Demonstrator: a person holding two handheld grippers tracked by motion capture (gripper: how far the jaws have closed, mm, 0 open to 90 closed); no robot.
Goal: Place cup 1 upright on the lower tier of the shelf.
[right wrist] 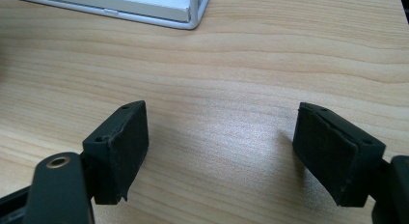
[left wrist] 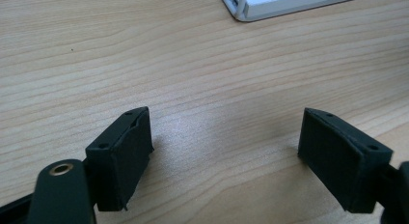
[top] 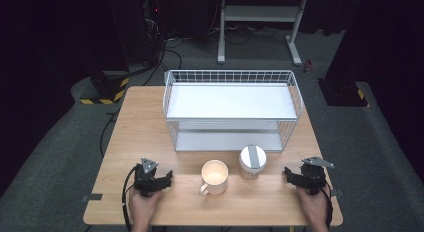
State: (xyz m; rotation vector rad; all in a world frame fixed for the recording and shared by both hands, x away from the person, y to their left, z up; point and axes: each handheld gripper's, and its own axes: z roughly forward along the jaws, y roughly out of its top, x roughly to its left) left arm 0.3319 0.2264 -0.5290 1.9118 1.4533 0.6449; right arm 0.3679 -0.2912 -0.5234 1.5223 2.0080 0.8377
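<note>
A cream mug with its handle toward the near left stands on the wooden table near the front edge. Right of it sits a white round jar with a grey stripe across its lid. My left gripper rests on the table left of the mug, open, with bare wood between its jaws. My right gripper rests right of the jar, also open and empty.
A white two-tier wire rack stands on the far half of the table; its corner shows in the left gripper view, and its corner in the right gripper view. Behind the table are a white metal stand and cables on the floor.
</note>
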